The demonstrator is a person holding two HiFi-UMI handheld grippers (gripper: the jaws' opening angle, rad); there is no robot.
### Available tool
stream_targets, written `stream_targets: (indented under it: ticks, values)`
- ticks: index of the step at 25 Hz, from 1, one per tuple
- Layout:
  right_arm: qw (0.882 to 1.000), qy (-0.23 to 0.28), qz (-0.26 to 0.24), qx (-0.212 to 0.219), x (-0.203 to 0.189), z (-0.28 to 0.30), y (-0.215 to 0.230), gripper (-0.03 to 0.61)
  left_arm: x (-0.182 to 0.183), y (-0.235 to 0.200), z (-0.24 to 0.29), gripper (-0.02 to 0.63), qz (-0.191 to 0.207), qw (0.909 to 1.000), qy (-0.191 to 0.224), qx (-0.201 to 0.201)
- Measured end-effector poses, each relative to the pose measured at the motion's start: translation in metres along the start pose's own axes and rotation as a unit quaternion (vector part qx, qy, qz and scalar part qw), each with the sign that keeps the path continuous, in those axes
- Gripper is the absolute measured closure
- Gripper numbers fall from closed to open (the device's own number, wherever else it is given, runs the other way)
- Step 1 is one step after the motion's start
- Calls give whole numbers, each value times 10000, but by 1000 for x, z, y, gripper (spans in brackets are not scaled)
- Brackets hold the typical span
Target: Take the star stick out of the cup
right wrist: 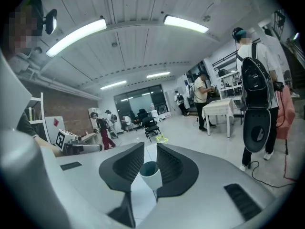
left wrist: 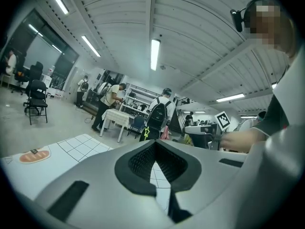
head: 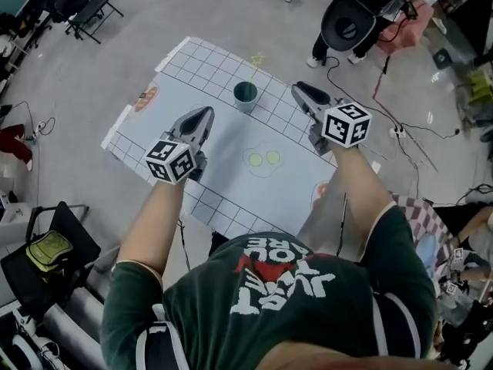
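A dark green cup (head: 245, 93) stands upright on the white grid mat (head: 192, 83), toward its far edge. A thin stick rises from it, topped by a pale yellow star (head: 256, 58). My right gripper (head: 299, 89) hovers to the right of the cup, apart from it. In the right gripper view the cup (right wrist: 150, 173) and the star (right wrist: 162, 138) show through the gap between the jaws of my right gripper (right wrist: 150, 146), which is open and holds nothing. My left gripper (head: 206, 114) is nearer and left of the cup, its tips together in the left gripper view (left wrist: 155, 143), nothing in them.
The mat bears a printed bread picture (head: 145, 97) at its left and two green circles (head: 264, 159) near me. A person in black (head: 350, 18) stands beyond the table's far right; cables (head: 400, 122) lie on the floor. Chairs (head: 85, 6) stand far left.
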State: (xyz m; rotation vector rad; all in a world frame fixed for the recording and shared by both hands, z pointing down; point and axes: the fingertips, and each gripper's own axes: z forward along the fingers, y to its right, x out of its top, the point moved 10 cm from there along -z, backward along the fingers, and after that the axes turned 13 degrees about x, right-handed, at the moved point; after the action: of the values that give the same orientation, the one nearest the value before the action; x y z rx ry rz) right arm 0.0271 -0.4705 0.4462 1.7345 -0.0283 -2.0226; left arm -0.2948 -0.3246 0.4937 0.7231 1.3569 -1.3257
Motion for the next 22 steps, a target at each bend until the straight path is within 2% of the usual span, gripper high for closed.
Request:
stream_targets:
  ticks: [9, 16, 22]
  values:
    - [9983, -491, 174, 257, -16, 87, 61, 425, -25, -19, 67, 614, 14, 9994, -333, 5]
    - [9964, -661, 282, 457, -33, 135, 76, 411, -34, -35, 101, 614, -116, 9991, -415, -1]
    - [9961, -654, 275, 527, -39, 153, 79, 413, -43, -44, 120, 614, -117, 9989, -464, -22]
